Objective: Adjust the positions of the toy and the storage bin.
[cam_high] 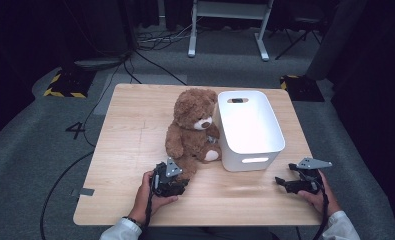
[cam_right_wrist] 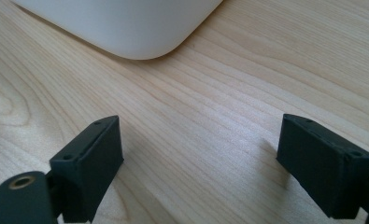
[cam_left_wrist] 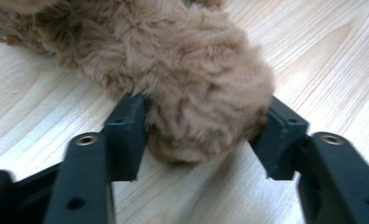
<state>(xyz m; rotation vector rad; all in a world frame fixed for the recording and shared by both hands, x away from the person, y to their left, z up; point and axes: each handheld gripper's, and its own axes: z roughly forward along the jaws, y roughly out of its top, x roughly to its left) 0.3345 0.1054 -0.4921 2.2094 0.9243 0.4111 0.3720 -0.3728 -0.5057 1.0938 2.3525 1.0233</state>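
- My left claw [cam_high: 181, 184] sits at the near foot of the teddy bear [cam_high: 195, 127] — in the left gripper view the foot [cam_left_wrist: 205, 116] fills the gap, both pads against the fur, a loose hold.
- The bear sits mid-table, leaning on the white bin [cam_high: 247, 127] to its right; its body runs far from my claw.
- My right claw [cam_high: 281, 182] rests released, near the bin's near-right corner — bare table [cam_high: 130, 135] left of the bear.
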